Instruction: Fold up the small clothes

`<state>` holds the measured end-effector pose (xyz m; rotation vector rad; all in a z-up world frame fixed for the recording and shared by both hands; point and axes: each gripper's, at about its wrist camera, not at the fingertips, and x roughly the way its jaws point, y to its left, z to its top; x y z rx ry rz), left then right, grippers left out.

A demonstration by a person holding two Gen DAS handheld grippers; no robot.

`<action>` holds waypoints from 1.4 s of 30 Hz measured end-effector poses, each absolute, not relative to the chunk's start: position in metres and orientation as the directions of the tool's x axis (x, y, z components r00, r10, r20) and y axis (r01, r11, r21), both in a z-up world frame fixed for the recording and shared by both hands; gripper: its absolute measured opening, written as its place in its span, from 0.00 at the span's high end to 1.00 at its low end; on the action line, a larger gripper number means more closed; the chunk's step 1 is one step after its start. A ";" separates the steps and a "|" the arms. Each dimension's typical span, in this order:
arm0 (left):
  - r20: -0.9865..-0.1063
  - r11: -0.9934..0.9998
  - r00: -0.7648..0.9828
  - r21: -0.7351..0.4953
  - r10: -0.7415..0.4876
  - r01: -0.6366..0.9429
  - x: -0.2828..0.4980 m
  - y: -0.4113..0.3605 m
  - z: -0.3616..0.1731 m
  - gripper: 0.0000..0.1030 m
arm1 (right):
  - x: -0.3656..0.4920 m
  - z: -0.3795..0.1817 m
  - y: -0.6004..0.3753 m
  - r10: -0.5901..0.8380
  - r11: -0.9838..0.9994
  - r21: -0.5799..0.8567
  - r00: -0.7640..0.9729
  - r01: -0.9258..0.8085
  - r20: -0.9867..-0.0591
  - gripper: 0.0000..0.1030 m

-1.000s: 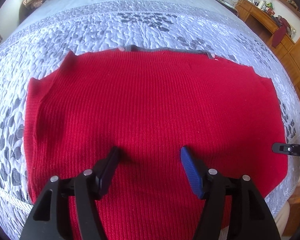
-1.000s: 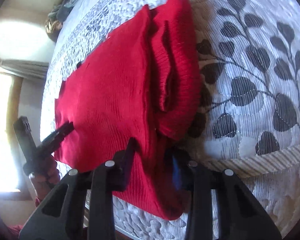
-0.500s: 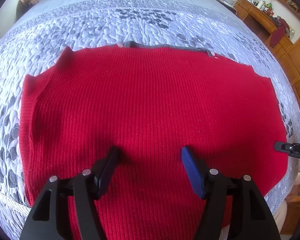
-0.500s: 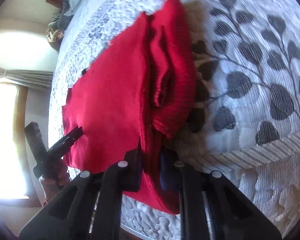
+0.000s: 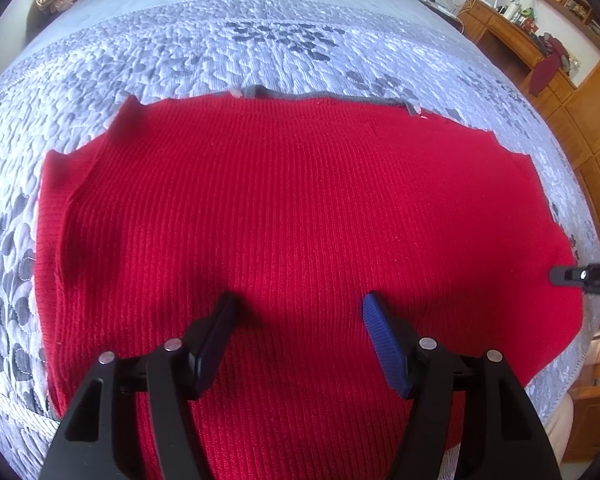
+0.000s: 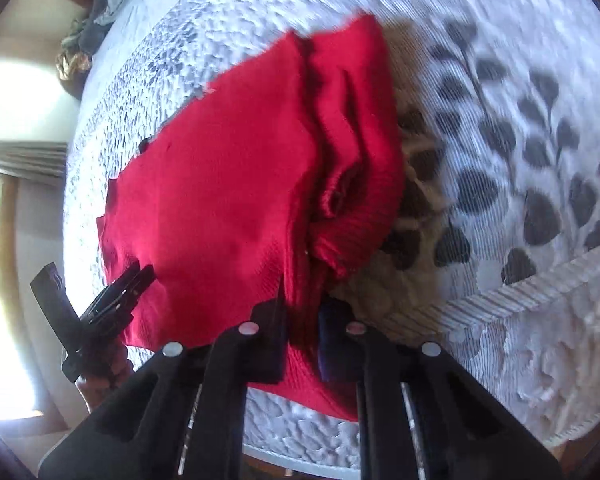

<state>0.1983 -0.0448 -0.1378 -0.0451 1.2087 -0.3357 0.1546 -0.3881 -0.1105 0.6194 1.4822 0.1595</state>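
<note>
Red ribbed sweater [image 5: 300,208] (grey collar) on grey leaf-patterned quilt [image 5: 220,52]

Your left wrist camera looks steeply down along its claw [image 5: 300,336] at the middle of the red sweater [image 5: 292,216], close above the bed [image 5: 260,40]. Your right wrist camera hangs close over the sweater's bunched edge, blurred. Both views share the sweater; each shows the other claw [image 5: 580,276] at its frame's edge.
</note>
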 end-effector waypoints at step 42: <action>-0.675 0.700 0.196 -0.707 -0.711 0.106 0.198 0.031 -0.134 0.42 | 0.214 -0.067 -0.172 0.382 0.901 0.369 0.014 -0.228 -0.924 0.90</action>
